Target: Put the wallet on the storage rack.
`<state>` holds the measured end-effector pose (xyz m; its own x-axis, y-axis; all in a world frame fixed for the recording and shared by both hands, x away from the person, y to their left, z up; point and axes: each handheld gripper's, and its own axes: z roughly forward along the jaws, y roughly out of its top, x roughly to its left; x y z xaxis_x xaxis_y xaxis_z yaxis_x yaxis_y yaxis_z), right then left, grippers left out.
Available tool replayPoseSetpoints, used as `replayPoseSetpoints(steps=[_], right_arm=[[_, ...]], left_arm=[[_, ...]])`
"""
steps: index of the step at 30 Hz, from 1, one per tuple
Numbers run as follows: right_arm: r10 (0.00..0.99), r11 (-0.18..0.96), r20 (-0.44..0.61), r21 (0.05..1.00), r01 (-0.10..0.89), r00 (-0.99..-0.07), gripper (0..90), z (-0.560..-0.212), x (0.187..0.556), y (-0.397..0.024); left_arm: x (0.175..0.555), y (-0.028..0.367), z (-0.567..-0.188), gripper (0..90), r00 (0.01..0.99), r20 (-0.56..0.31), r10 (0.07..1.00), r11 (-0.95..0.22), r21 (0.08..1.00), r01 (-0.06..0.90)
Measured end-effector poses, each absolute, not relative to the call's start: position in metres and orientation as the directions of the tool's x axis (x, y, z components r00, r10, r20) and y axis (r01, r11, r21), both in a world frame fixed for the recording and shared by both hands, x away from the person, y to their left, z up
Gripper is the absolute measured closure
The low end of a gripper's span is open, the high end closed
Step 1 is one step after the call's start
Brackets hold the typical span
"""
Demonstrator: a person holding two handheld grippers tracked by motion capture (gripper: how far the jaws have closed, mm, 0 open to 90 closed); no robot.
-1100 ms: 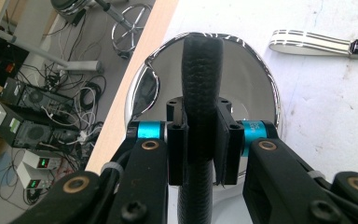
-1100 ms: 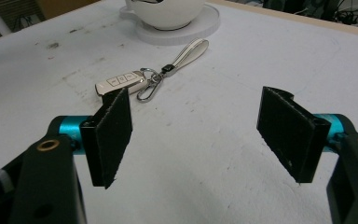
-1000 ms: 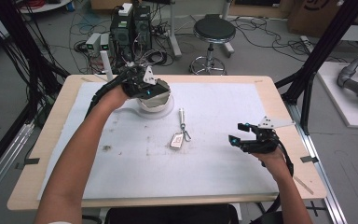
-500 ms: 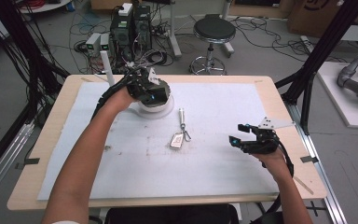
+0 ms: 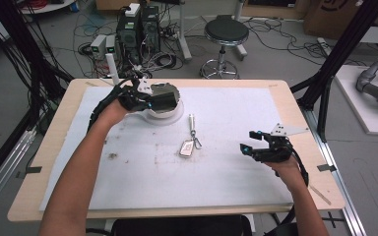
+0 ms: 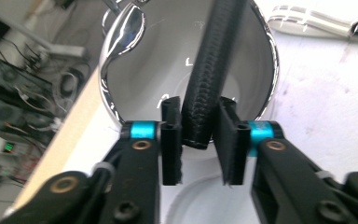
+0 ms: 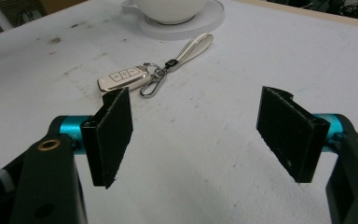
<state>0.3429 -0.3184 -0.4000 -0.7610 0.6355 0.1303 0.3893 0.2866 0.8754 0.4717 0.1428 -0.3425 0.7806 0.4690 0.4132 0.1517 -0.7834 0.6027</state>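
A shiny round metal lid point(image 5: 165, 95) point(image 6: 154, 60) sits tilted over a white bowl on a white saucer point(image 5: 170, 117) at the back left of the table. Across the lid runs a black textured handle point(image 6: 212, 70). My left gripper point(image 5: 147, 100) point(image 6: 199, 116) has just been closing, and its pads now press on that handle from both sides. A pale car key fob point(image 5: 187, 147) point(image 7: 123, 77) with a ring and strap lies in the middle of the mat. My right gripper point(image 5: 248, 141) point(image 7: 196, 126) hovers open to the right of the fob, nothing between its jaws.
A white mat point(image 5: 226, 187) covers most of the wooden table point(image 5: 49, 162). In the right gripper view the bowl and saucer point(image 7: 182, 21) stand beyond the fob. A stool, computers and cables lie on the floor behind the table, and black frame posts stand at both sides.
My left hand has shifted a little left and down at the bowl, and the lid's shiny face now shows tilted. The right hand and the key fob have not moved.
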Motion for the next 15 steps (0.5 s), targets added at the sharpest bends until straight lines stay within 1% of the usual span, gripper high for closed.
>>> replayPoseSetpoints(steps=[2, 5, 10, 11, 12, 13, 15], right_arm=[[0.637, 0.288, 0.130, 0.874, 0.391, -0.760, 27.4, -0.4008, 0.3435, -0.3177], [0.638, 0.285, 0.137, 0.872, 0.398, -0.758, 27.4, -0.4015, 0.3437, -0.3183], [0.639, 0.279, 0.139, 0.875, 0.396, -0.757, 27.4, -0.4011, 0.3434, -0.3191], [0.639, 0.278, 0.140, 0.875, 0.397, -0.756, 27.4, -0.4011, 0.3435, -0.3190], [0.637, 0.280, 0.139, 0.875, 0.396, -0.758, 27.4, -0.4015, 0.3441, -0.3189], [0.637, 0.280, 0.139, 0.875, 0.396, -0.758, 27.4, -0.4015, 0.3441, -0.3189], [0.636, 0.282, 0.137, 0.875, 0.394, -0.759, 27.4, -0.4016, 0.3442, -0.3188]], left_arm=[[0.4714, 0.1419, -0.3415, 75.5, 0.775, 0.436, 0.457, -0.787, 0.604, 0.125], [0.4724, 0.1388, -0.3411, 76.1, 0.765, 0.480, 0.430, -0.813, 0.574, 0.097], [0.4769, 0.1378, -0.3369, 75.6, 0.769, 0.486, 0.415, -0.827, 0.553, 0.096], [0.4772, 0.1372, -0.3371, 74.6, 0.771, 0.477, 0.422, -0.821, 0.561, 0.102], [0.4777, 0.1364, -0.3382, 69.7, 0.770, 0.464, 0.439, -0.808, 0.578, 0.112], [0.4789, 0.1363, -0.3383, 69.7, 0.765, 0.448, 0.463, -0.795, 0.591, 0.134], [0.4802, 0.1378, -0.3388, 57.0, 0.754, 0.406, 0.516, -0.761, 0.622, 0.186]])
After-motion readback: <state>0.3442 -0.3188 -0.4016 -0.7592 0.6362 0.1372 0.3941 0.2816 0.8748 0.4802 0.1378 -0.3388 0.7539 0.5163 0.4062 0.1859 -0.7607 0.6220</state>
